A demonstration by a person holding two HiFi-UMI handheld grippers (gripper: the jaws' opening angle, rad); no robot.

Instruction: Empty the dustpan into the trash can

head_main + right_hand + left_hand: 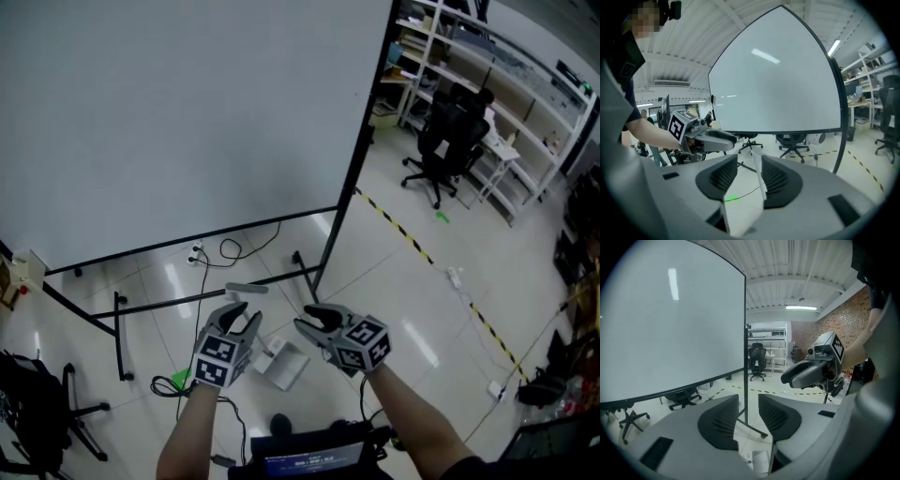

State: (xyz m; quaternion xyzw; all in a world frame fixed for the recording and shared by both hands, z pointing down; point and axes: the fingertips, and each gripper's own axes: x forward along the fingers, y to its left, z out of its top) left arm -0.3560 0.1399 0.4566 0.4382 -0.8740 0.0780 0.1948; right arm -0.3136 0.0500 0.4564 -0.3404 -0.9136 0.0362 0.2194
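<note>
Trash can [286,366], apparently the white box on the floor [403,281] below you: contents unreadable. Your left gripper [244,317] and right gripper [307,318] stand half open, empty.

no legible text or numbers; screen [314,459] lettering blurred, unreadable

White screen [187,122], yellow-black striped floor tape [413,241], black office chair [441,141], grey left tongs [246,315]

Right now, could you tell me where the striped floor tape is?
In the head view, the striped floor tape runs from the whiteboard's right post toward the lower right.
</note>
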